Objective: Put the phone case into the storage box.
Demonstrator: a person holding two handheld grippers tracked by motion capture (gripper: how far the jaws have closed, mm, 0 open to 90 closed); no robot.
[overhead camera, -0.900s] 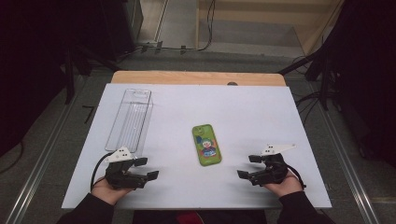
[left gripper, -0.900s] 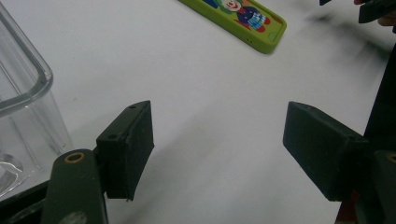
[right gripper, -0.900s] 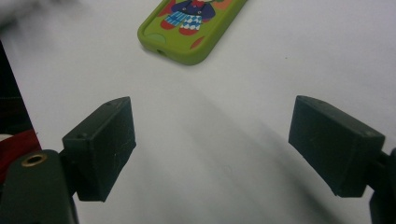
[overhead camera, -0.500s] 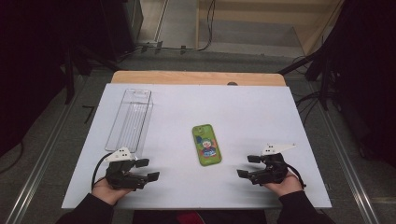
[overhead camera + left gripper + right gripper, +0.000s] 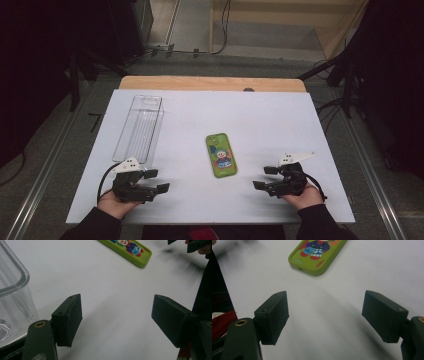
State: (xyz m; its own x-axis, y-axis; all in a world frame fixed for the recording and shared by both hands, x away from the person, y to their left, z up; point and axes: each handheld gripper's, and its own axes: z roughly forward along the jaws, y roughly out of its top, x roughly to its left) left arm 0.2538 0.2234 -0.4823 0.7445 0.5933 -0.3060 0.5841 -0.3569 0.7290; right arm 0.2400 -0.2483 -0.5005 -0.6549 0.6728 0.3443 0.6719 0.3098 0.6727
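Left gripper (image 5: 156,181) and right gripper (image 5: 264,177) rested low at near table edge (image 5: 210,217), jaws spread, nothing between. Green phone case (image 5: 221,155) lay flat mid-table between them, nearer right. Clear tray (image 5: 139,128) stood beyond left. Best approach judged: pinch case by long edges, jaws level.

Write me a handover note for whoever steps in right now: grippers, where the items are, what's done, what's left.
Left gripper: open, empty, at the near left of the table.
Right gripper: open, empty, at the near right.
Green phone case: flat mid-table between the grippers, untouched.
Clear tray: far left, nothing visible in it.
Done: nothing visible.
Left: probably pick up the case and place it in the tray.
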